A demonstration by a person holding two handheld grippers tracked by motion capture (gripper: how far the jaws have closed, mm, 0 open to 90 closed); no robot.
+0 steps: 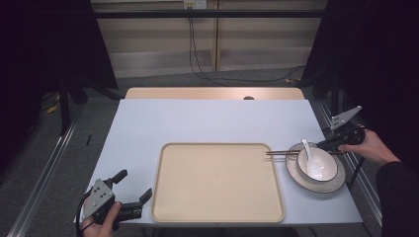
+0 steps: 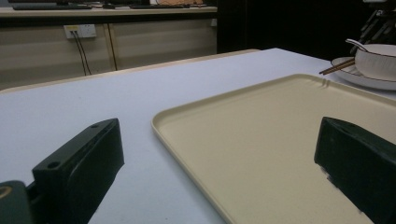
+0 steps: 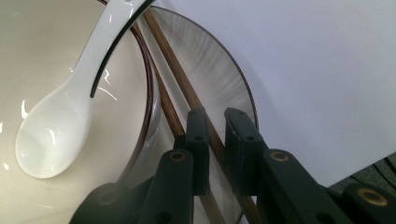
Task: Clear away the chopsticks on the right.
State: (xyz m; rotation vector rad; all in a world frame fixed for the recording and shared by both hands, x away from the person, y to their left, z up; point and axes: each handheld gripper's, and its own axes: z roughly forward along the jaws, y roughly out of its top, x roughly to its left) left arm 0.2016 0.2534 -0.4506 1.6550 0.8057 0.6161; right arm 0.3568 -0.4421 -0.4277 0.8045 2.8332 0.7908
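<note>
A pair of brown chopsticks [image 1: 279, 152] lies across the rim of a dark-rimmed plate [image 1: 291, 170], tips reaching the right edge of the beige tray [image 1: 217, 182]. On the plate stands a white bowl [image 1: 323, 170] holding a white spoon [image 1: 307, 150]. My right gripper [image 1: 322, 144] is at the chopsticks' far right end. In the right gripper view its jaws [image 3: 217, 116] stand almost together, with one chopstick [image 3: 187, 88] pinched in the narrow gap and the other passing under the left jaw, beside the spoon [image 3: 60, 121]. My left gripper [image 1: 134, 183] rests open at the table's front left corner, one jaw over the tray [image 2: 261, 130].
The white table [image 1: 207, 118] has bare room behind and to the left of the tray. Its right edge runs close to the plate. Dark curtains stand on both sides, and cables hang from a wall socket at the back.
</note>
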